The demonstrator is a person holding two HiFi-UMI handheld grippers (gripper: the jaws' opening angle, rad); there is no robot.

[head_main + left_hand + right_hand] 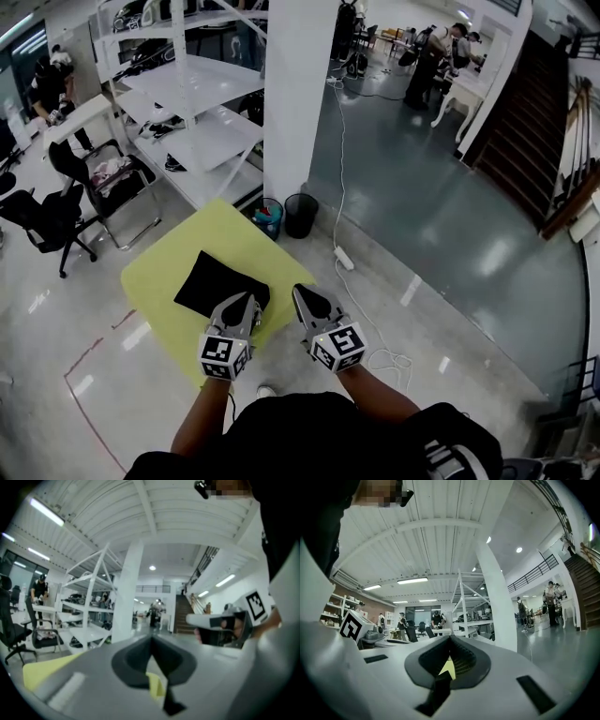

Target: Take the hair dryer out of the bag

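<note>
A flat black bag (220, 284) lies on the small yellow table (159, 272); no hair dryer shows. My left gripper (250, 302) is shut and empty, its tip at the bag's near edge as the head view sees it. My right gripper (299, 293) is shut and empty too, just right of the bag over the table's near right corner. Both point about level. In the left gripper view the shut left gripper (151, 639) frames a sliver of yellow table (157, 685), and the right gripper's body (220, 623) shows at the right. The right gripper (450, 641) meets at a seam over yellow.
A white pillar (300, 94) stands beyond the table, with two bins (300, 215) at its foot. A white shelf rack (187, 112) and black chairs (56, 220) are at the left. A power strip and cable (343, 257) lie on the floor to the right. People work far off.
</note>
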